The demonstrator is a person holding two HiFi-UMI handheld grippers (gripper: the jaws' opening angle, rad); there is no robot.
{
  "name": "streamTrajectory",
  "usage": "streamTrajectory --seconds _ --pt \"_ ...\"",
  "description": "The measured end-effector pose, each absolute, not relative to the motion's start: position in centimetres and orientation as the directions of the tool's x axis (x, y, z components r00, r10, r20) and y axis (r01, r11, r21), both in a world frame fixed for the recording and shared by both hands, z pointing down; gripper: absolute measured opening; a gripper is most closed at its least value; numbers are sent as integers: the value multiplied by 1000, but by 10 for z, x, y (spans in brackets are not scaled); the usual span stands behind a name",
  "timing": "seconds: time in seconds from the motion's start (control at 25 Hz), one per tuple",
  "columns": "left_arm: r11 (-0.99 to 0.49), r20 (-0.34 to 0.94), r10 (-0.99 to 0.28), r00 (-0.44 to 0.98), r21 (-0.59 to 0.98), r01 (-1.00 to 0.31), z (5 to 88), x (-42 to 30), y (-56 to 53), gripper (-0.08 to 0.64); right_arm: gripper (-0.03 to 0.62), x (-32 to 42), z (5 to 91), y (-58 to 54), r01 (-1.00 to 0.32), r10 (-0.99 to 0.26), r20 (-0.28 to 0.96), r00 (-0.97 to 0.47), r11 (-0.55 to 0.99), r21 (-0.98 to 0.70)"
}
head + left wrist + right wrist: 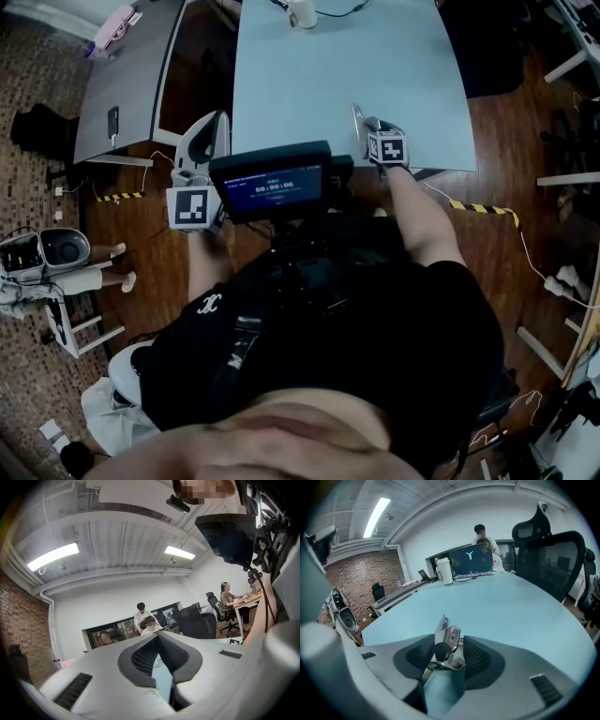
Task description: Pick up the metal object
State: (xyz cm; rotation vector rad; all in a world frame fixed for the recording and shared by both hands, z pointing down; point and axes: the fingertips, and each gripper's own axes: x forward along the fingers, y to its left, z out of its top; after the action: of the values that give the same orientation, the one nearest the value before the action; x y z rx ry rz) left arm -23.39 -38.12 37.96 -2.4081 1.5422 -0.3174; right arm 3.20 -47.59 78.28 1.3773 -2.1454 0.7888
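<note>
The metal object, a small bent bracket with a dark knob on it, sits on the pale blue desk right inside the right gripper, not ahead of it or off to a side. The ribbed fingers stand wide apart, one on each side of it. The piece nearly fills the gap between them, but I cannot see either pad pressing on it, so I read it as flanked rather than held. Its long axis rises from the desk and leans a little to the left in the right gripper view, so the fingers would close across its thin width. That looks like the useful way to take it. In the head view the bracket shows as a thin bright curve just beside the right gripper's tips, near the desk's front edge. The left gripper is well apart at the desk's near left corner, its fingers drawn together at the tips with nothing between them — the pickup falls to the right hand.
</note>
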Motion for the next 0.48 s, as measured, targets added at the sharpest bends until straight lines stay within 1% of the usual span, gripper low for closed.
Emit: streamTrajectory --seconds 0.08,0.12,0.2,0.32,0.48 --pt "-396 37 -912 408 -332 -856 379 -235 -382 12 193 30 781 -478 -913 -641 654 -401 340 -227" --pt "-395 35 -913 407 -331 -857 379 -236 -382 12 182 28 781 -477 -906 -630 656 -416 350 -238" --pt "-393 30 -913 407 -329 -858 380 -236 -383 12 126 24 777 -476 -893 -615 653 -442 374 -252" --pt "-395 23 -911 411 -329 -858 380 -235 -384 11 69 18 766 -474 -879 -619 635 -463 415 -236" --pt "-397 18 -911 413 -317 -862 381 -235 -386 12 63 16 748 -468 -867 -644 605 -469 468 -174"
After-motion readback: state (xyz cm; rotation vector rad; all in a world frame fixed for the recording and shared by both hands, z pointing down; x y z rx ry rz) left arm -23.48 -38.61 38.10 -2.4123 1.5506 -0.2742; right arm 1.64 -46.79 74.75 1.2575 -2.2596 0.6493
